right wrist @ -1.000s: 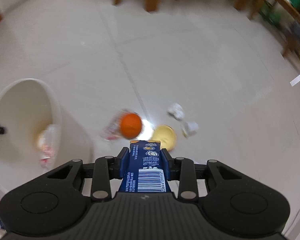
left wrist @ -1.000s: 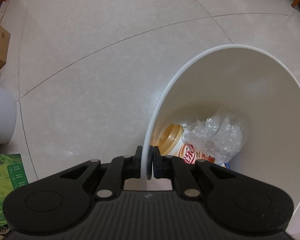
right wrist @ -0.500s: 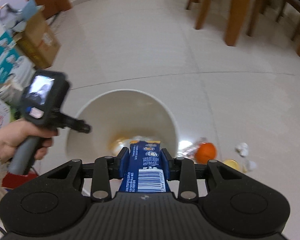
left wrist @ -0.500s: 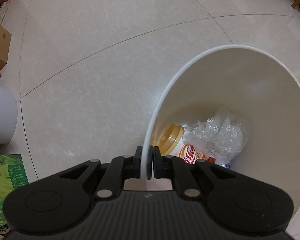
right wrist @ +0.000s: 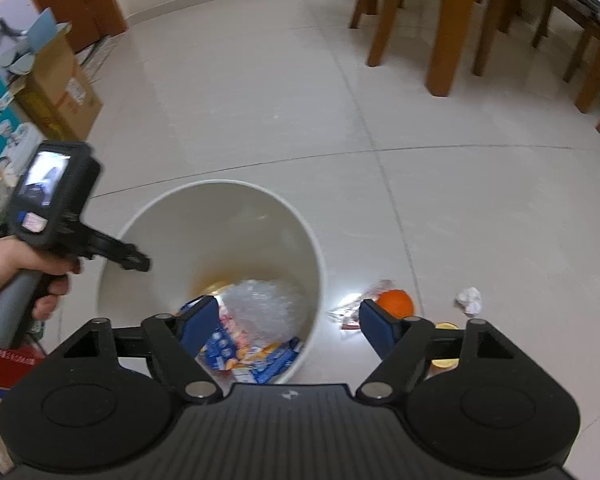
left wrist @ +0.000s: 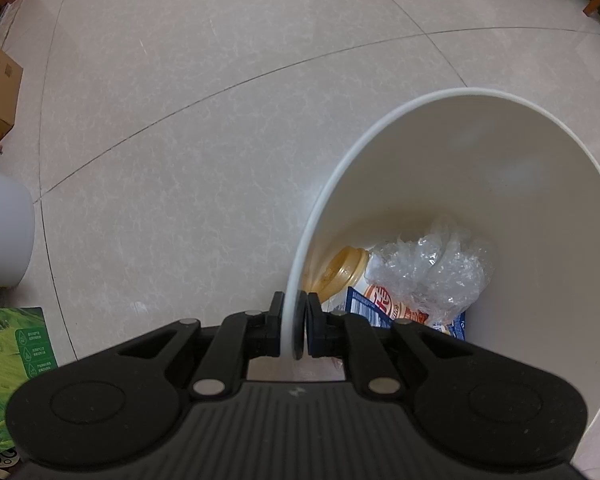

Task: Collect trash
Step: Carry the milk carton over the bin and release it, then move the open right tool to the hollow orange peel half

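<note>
R jaws opening, empty, over bin [right wrist: 312, 236]

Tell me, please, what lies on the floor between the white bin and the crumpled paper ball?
In the right wrist view, an orange on a torn wrapper lies between the bin and the paper ball.

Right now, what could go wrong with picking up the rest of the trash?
The left gripper pinches the thin rim of the white bin, so a tug might tip it. The orange may roll when grabbed. The right gripper, jaws opening and empty, could miss the small crumpled paper.
</note>
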A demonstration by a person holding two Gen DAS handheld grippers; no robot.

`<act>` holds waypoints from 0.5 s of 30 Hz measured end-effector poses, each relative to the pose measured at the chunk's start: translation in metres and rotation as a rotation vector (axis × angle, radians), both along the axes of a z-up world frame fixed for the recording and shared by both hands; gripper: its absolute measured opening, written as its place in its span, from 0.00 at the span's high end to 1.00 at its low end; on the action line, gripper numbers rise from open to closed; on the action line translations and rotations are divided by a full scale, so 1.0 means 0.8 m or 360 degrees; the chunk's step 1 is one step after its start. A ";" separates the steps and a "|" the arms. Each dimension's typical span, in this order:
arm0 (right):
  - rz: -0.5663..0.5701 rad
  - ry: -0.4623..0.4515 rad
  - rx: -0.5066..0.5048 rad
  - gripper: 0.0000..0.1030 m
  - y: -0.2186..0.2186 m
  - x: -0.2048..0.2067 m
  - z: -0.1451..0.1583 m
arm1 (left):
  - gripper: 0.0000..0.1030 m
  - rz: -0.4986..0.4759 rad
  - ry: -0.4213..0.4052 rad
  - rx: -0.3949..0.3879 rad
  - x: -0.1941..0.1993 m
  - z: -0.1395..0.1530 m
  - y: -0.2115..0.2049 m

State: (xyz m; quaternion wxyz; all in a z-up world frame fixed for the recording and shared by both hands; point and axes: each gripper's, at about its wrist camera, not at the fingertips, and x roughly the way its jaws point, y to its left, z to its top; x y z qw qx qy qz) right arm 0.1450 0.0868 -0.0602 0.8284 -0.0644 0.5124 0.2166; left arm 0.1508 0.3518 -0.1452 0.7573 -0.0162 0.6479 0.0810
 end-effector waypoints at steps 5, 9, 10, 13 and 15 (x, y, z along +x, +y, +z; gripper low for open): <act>-0.0085 -0.0040 -0.0041 0.16 -0.029 0.004 -0.017 | 0.92 0.0001 0.0001 -0.0005 0.000 0.000 0.000; -0.0193 -0.0020 -0.0022 0.15 -0.058 0.010 -0.039 | 0.92 0.0003 0.0003 -0.0008 0.000 -0.001 0.002; -0.0225 -0.0018 -0.0023 0.14 -0.066 0.013 -0.047 | 0.92 0.0001 0.0003 -0.0007 0.000 -0.001 0.002; -0.0304 -0.0026 -0.0041 0.14 -0.088 0.019 -0.074 | 0.92 0.0004 0.0004 -0.0005 0.001 0.000 0.001; -0.0354 -0.0018 -0.0050 0.14 -0.103 0.026 -0.099 | 0.92 -0.0002 0.0005 -0.0002 0.000 0.000 0.000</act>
